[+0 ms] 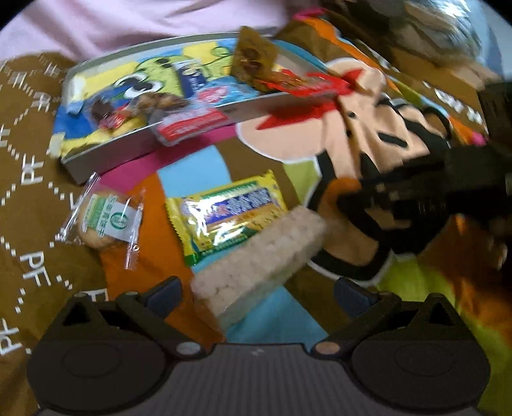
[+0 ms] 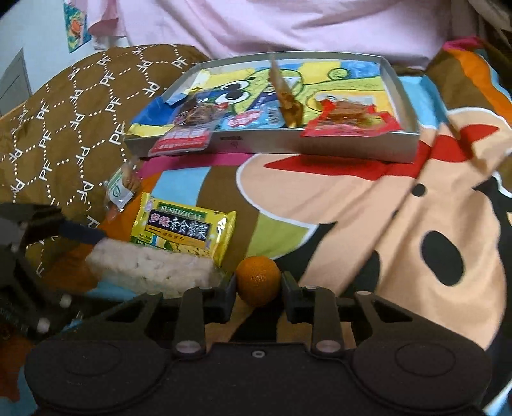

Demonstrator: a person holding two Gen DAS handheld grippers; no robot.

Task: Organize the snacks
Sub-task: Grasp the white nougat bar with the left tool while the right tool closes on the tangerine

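On yellow packet (image 2: 184, 228): "SUSHIZICAI"

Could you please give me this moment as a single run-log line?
right gripper: shut on small orange | left gripper: open over rice cracker bar | tray: holds packets

A bed fills the scene, covered by a bright cartoon blanket (image 2: 368, 198) in peach, red, brown and blue. Beside it lies a brown quilt (image 2: 64, 128) with white dotted hexagons and letters — behind both, pale pink fabric (image 2: 288, 22). At far left a white wall (image 2: 28, 38) carries a small colourful sticker (image 2: 75, 27).
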